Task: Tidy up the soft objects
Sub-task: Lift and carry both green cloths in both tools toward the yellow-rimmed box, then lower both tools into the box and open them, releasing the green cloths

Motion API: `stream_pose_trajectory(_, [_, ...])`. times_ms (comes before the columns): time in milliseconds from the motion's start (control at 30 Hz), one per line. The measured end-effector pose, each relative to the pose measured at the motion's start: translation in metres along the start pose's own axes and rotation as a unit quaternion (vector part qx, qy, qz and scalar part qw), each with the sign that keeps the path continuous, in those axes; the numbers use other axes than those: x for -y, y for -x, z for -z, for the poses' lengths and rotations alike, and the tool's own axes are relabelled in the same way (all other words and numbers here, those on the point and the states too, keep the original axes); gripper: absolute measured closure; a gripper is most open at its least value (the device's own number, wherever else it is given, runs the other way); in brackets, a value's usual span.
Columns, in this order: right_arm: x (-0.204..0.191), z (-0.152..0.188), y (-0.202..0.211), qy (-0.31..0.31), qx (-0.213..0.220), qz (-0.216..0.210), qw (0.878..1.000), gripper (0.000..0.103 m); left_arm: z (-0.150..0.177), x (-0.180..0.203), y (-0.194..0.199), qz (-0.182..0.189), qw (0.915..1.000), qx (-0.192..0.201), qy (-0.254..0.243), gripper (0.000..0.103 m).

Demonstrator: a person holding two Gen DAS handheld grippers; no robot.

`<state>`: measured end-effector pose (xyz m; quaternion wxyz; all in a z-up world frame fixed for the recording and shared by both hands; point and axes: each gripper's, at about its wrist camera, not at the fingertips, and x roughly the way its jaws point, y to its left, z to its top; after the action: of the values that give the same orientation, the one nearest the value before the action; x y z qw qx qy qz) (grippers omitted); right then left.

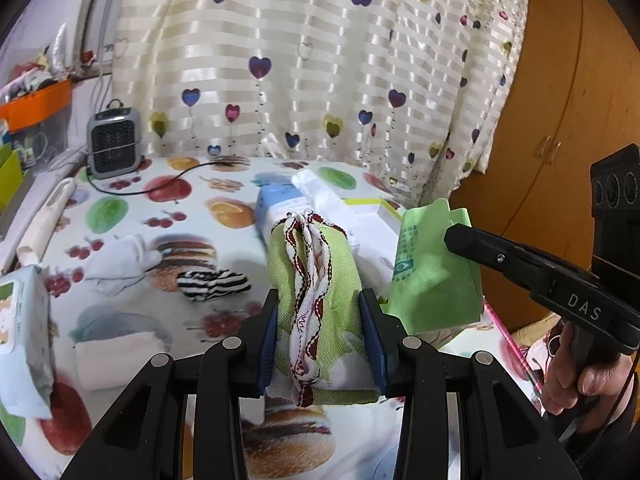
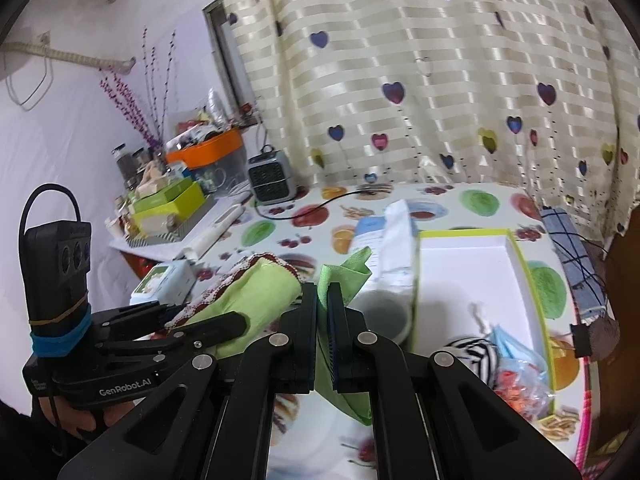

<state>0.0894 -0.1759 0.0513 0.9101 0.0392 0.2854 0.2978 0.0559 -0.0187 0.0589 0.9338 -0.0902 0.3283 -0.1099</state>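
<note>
My left gripper (image 1: pixel 320 304) is shut on a folded light-green cloth with red-and-white trim (image 1: pixel 316 264), held above the fruit-print table. The same bundle (image 2: pixel 260 292) shows at the left of the right wrist view. My right gripper (image 2: pixel 322 296) is shut on a thin bright-green cloth (image 2: pixel 348 268), which hangs below its pads. In the left wrist view that cloth (image 1: pixel 432 276) hangs from the right gripper (image 1: pixel 454 236), just right of the bundle. A white box with a green rim (image 2: pixel 460 264) lies open ahead of the right gripper, holding a striped sock (image 2: pixel 476 352) and a blue mask (image 2: pixel 512 340).
On the table lie another striped sock (image 1: pixel 212 282), a white sock (image 1: pixel 120 260), a folded white cloth (image 1: pixel 120 356), a wipes pack (image 1: pixel 20 320) and a tissue pack (image 1: pixel 280 208). A small heater (image 1: pixel 114 142) stands at the back left. A blue checked cloth (image 2: pixel 568 248) lies by the right edge.
</note>
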Motion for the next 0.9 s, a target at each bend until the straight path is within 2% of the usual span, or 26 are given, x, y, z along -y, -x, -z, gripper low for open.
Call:
stream_pose_trajectory(567, [0.08, -0.01, 0.005, -0.053, 0.025, 0.052, 0.997, 0.098, -0.022, 0.037, -0.038, 0.02, 0.9992, -0.011, -0.032, 0.067])
stream_pose_trajectory(900, [0.127, -0.002, -0.023, -0.095, 0.002, 0.072, 0.993, 0.098, -0.031, 0.05, -0.07, 0.023, 0.9982, -0.031, -0.046, 0.066])
